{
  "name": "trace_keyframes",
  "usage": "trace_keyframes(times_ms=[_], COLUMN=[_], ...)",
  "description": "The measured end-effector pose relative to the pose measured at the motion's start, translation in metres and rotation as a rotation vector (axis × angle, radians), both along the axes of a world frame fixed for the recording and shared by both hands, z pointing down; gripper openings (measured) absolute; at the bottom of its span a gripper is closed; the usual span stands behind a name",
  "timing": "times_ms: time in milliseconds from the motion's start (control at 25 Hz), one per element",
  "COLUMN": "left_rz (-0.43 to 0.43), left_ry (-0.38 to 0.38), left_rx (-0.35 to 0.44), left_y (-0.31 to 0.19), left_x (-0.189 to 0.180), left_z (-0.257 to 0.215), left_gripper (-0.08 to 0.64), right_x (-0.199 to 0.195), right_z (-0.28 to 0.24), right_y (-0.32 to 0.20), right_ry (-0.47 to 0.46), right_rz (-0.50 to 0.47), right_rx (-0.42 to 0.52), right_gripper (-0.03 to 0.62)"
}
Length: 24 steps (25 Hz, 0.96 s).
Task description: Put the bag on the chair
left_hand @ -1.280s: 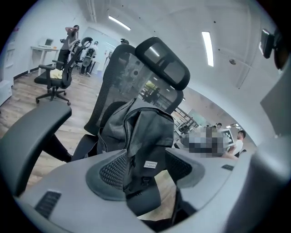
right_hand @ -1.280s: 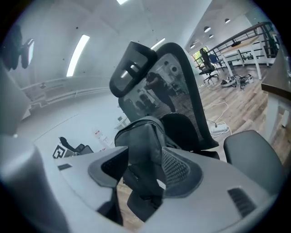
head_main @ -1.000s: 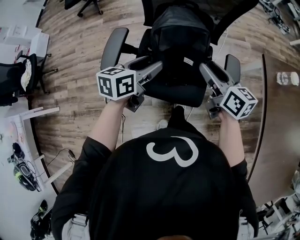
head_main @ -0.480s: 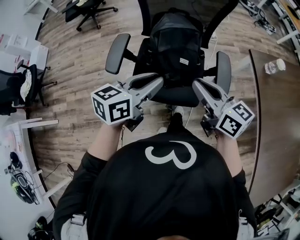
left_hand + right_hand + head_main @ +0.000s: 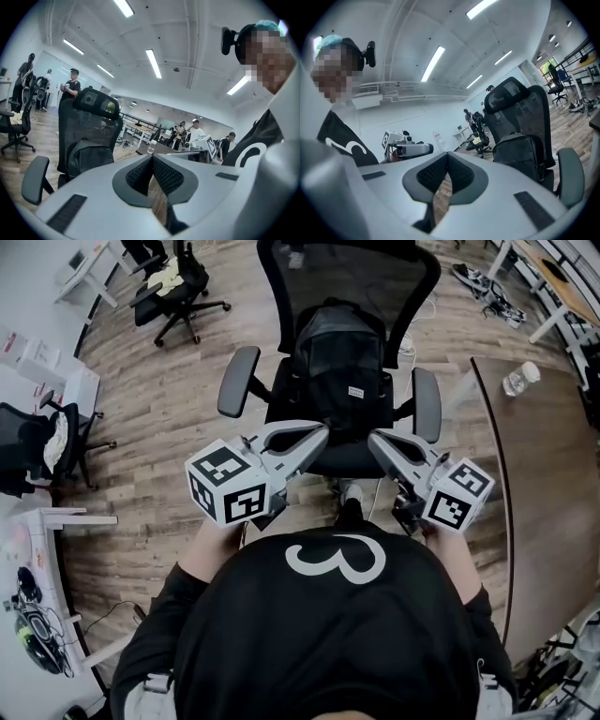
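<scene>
On the chair (image 5: 373,279), seat and backrest: the bag (image 5: 339,362), a black backpack. It stands upright with its back against the mesh, between the two armrests. No strap or corner can be seen hanging over the seat's front edge.

In front of the chair, left of its seat edge: the left gripper (image 5: 323,430). Its jaws are clenched pad to pad with nothing between them, as its own view confirms (image 5: 152,157). It is clear of the bag (image 5: 89,157) and pointed toward the chair.

In front of the chair, right of its seat edge: the right gripper (image 5: 372,439). Its jaws are likewise clenched on nothing (image 5: 446,154) and hang apart from the bag (image 5: 520,154).

Right of the chair: a dark table (image 5: 544,484) with a clear bottle (image 5: 518,381) at its far end.

Behind and left of the chair, well apart: a second chair (image 5: 183,287) on the wooden floor (image 5: 159,427).

Step in hand, by judgement: the placement looks complete, since the bag rests on the chair and neither tong holds it.

Next move, by judgement: little is called for beyond checking that the bag sits steady. Should it slump forward, a tong would need to be opened again and brought to the top of the bag to push it back against the backrest.
</scene>
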<state>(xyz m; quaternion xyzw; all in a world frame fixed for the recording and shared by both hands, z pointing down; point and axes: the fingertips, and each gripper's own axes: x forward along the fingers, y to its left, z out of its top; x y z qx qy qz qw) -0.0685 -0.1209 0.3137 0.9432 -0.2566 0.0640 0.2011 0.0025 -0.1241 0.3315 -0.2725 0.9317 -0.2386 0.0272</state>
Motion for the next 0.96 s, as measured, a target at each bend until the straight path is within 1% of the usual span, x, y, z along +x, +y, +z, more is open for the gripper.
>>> trace_keyframes(times_ms=[120,320,480,720,840,960], left_rz=[-0.01,-0.005,-0.019,-0.041,-0.031,-0.019], left_ry=[-0.024,0.0,-0.008,-0.004,0.003,-0.006], left_rx=[0.023,0.039,0.07,0.063,0.06,0.073], left_y=[-0.002,0.002,0.008,0.003,0.014,0.021], left_x=[0.0,-0.002,-0.01,-0.017,-0.025,-0.03], left_z=[-0.007,-0.019,-0.017,-0.011,-0.009,-0.009], left_gripper=[0.015,0.015,0.015,0.015,0.015,0.015], right_x=[-0.001,-0.003,-0.008,-0.011,-0.017,-0.021], right_z=[-0.013,-0.026,-0.022,-0.017,-0.015,-0.017], right_y=[-0.001,-0.002,0.004,0.004,0.014,0.021], right_ry=[-0.005,-0.007,-0.013,-0.012,-0.006,-0.005], right_rz=[-0.002,0.011,0.025,0.042,0.056,0.071], right_rx=[0.024,0.041,0.045,0.045,0.042,0.046], right_gripper=[0.025,0.025,0.025,0.025,0.025,0.025])
